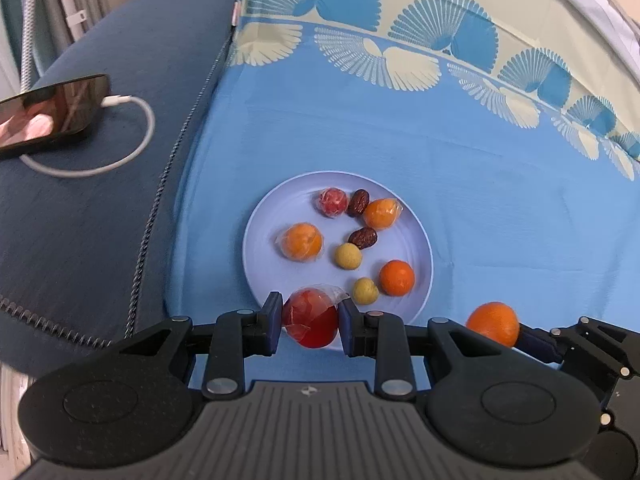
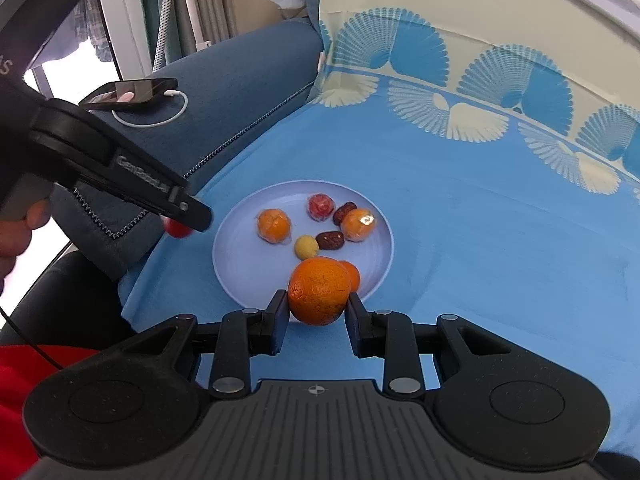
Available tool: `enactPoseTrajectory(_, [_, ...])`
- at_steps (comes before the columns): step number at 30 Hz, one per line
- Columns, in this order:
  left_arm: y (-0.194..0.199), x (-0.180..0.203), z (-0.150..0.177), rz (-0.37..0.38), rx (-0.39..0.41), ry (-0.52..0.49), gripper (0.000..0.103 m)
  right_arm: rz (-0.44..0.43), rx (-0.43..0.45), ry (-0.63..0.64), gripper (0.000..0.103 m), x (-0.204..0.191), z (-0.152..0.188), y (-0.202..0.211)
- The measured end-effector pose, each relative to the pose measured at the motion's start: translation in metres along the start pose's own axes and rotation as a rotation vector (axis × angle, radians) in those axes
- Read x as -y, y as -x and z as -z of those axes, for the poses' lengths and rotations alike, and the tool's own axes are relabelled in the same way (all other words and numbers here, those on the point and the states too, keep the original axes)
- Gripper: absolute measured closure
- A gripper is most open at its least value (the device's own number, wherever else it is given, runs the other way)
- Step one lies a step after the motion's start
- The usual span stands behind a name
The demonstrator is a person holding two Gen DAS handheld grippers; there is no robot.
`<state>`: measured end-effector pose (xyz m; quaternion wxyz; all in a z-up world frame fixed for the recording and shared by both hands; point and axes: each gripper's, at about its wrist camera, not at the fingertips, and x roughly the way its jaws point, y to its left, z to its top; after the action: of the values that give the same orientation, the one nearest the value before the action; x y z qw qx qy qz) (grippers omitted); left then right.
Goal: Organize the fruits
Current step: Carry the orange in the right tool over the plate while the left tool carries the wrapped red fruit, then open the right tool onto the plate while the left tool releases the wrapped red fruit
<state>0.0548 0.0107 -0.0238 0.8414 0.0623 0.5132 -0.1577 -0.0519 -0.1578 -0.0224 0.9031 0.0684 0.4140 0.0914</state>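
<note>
Left gripper (image 1: 309, 322) clamps a red fruit in clear plastic wrap (image 1: 312, 318), held just over the near-left rim of the pale blue plate (image 1: 264, 216). Right gripper (image 2: 316, 314) pinches a large orange (image 2: 318, 296) at the plate's near edge; whether it touches the rim is hard to tell from here. On the plate: two wrapped oranges (image 1: 302, 241), a wrapped pinkish fruit (image 1: 332, 201), two dark red dates (image 1: 363, 237), two small yellowish round fruits (image 1: 348, 256) and a bare small orange (image 1: 396, 277). The plate sits on a blue fan-patterned cloth (image 1: 480, 184). Far left, a phone (image 1: 52, 108) with a white charging cable (image 1: 132, 136) lies on a dark blue cushion (image 1: 100, 220).
</note>
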Motion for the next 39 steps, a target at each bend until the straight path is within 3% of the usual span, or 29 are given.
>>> enactPoseTrajectory(13, [-0.065, 0.010, -0.049, -0.009, -0.031, -0.027, 0.071, 0.022, -0.020, 0.014, 0.071, 0.013, -0.034, -0.071])
enactPoseTrajectory(22, [-0.109, 0.010, -0.058, -0.037, -0.092, -0.056, 0.071, 0.025, -0.057, 0.035, 0.071, 0.019, -0.041, -0.110])
enactPoseTrajectory(23, [-0.110, 0.011, -0.058, -0.037, -0.089, -0.064, 0.065, 0.024, -0.061, 0.039, 0.070, 0.018, -0.041, -0.113])
enactPoseTrajectory(25, [-0.108, 0.012, -0.059, -0.033, -0.079, -0.076, 0.028, 0.009, -0.072, 0.051, 0.062, 0.017, -0.042, -0.117])
enactPoseTrajectory(26, [-0.105, 0.012, -0.059, -0.043, -0.068, -0.070, 0.002, 0.007, -0.074, 0.057, 0.040, 0.017, -0.043, -0.117])
enactPoseTrajectory(27, [-0.101, 0.012, -0.059, -0.054, -0.043, -0.064, 0.000, 0.017, -0.068, 0.060, 0.019, 0.016, -0.044, -0.115])
enactPoseTrajectory(29, [-0.091, 0.012, -0.056, -0.068, -0.010, -0.076, 0.000, 0.044, -0.040, 0.083, 0.009, 0.013, -0.042, -0.106])
enactPoseTrajectory(33, [-0.078, 0.009, -0.045, -0.093, -0.055, -0.074, 0.000, 0.069, -0.043, 0.087, 0.006, 0.010, -0.033, -0.085])
enactPoseTrajectory(39, [-0.037, 0.000, -0.018, -0.126, -0.029, -0.008, 0.000, 0.082, -0.014, 0.018, 0.001, 0.003, -0.019, -0.044])
